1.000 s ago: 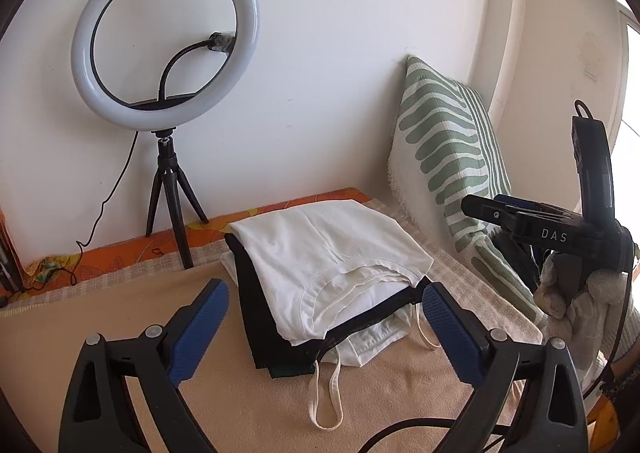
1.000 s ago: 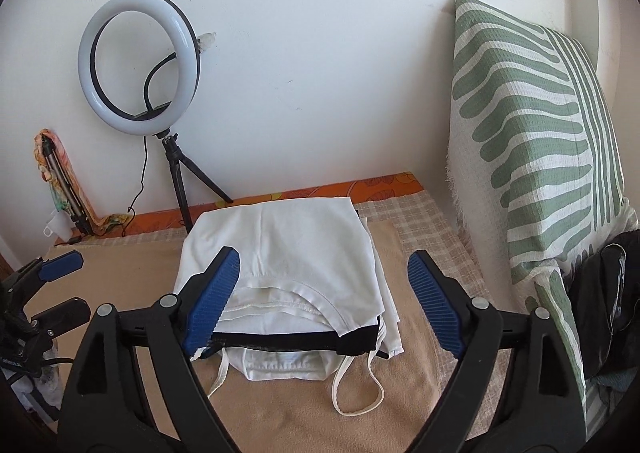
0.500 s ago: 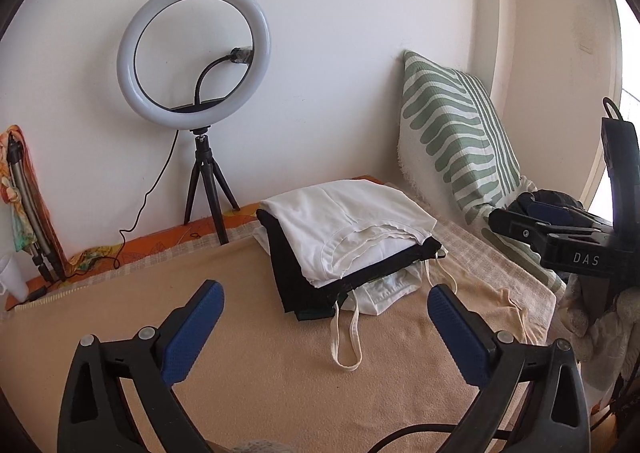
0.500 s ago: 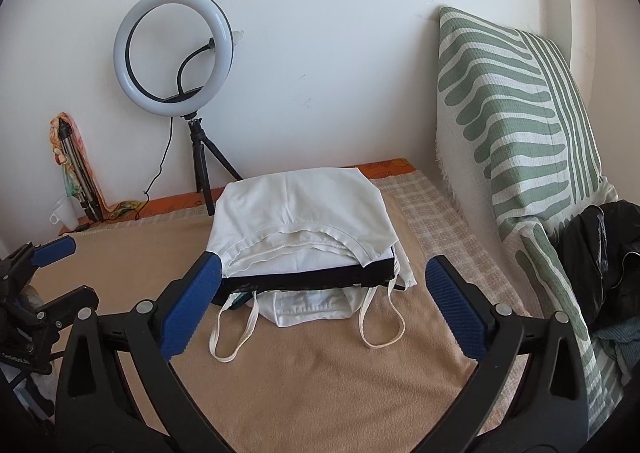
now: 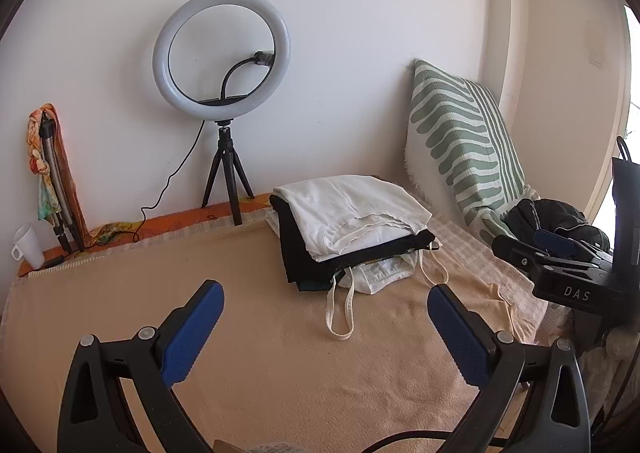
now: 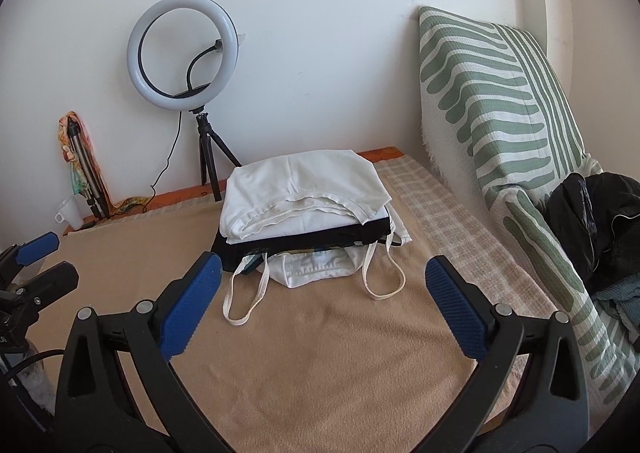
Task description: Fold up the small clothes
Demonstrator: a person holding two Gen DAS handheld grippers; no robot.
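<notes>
Both grippers, left [image 5: 324, 329] and right [image 6: 322, 305], gape empty over the blanket [image 6: 320, 353]. Folded clothes sit stacked [image 6: 304, 189] at twelve o'clock; one stack appears finished. Next likely calls for fetching the dark pile [image 6: 600, 229] at three o'clock.

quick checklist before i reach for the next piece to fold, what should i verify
1. Left gripper open with nothing between its pads: ok.
2. Right gripper open with nothing between its pads: ok.
3. Folded stack sits neat, white piece on top of the black one: ok.
4. Strappy white top at the bottom has loops trailing onto the beige blanket, so they could snag: not ok.
5. Blanket in front of the stack is free for folding: ok.
6. Dark clothes heap beside the striped pillow holds a piece ready to pick: cannot tell.
</notes>
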